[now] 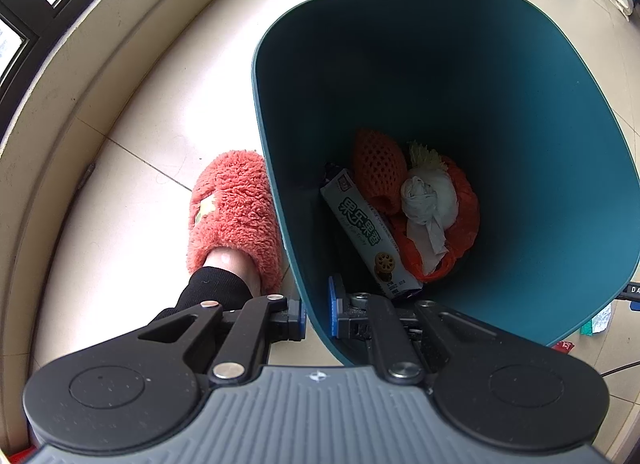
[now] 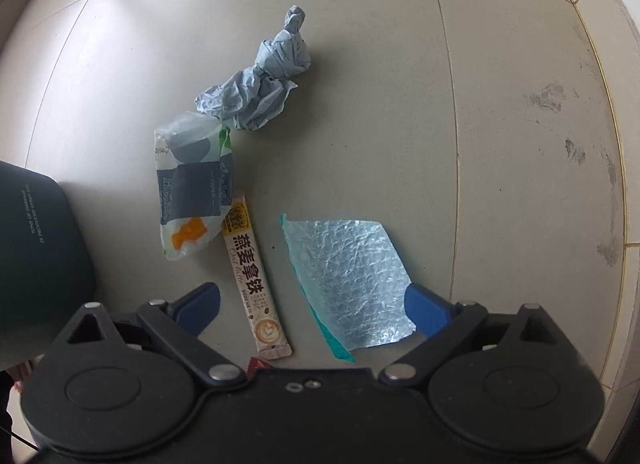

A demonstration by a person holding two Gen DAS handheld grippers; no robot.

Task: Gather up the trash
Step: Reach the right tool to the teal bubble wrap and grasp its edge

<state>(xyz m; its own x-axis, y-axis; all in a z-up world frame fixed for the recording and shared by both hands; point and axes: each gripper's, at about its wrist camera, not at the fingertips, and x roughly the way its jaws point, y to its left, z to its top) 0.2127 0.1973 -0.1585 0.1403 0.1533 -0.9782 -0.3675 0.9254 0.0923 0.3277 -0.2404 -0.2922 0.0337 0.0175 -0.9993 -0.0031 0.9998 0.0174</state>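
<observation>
The rim of the teal bin (image 1: 440, 76) is pinched between the closed pads of the left gripper (image 1: 317, 314). Beneath the wide-open, empty right gripper (image 2: 316, 310), a coffee sachet (image 2: 253, 276) and a bubble-wrap piece (image 2: 352, 280) are seen lying on the tiled floor (image 2: 500, 104), the sachet left of the bubble wrap.

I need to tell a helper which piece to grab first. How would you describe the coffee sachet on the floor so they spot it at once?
Look at the tiled floor beside the dark bin. Four scraps lie there; the coffee sachet sits between the plastic wrapper and the bubble wrap. It alone is a long, narrow stick, with a latte cup pictured at one end.
</observation>
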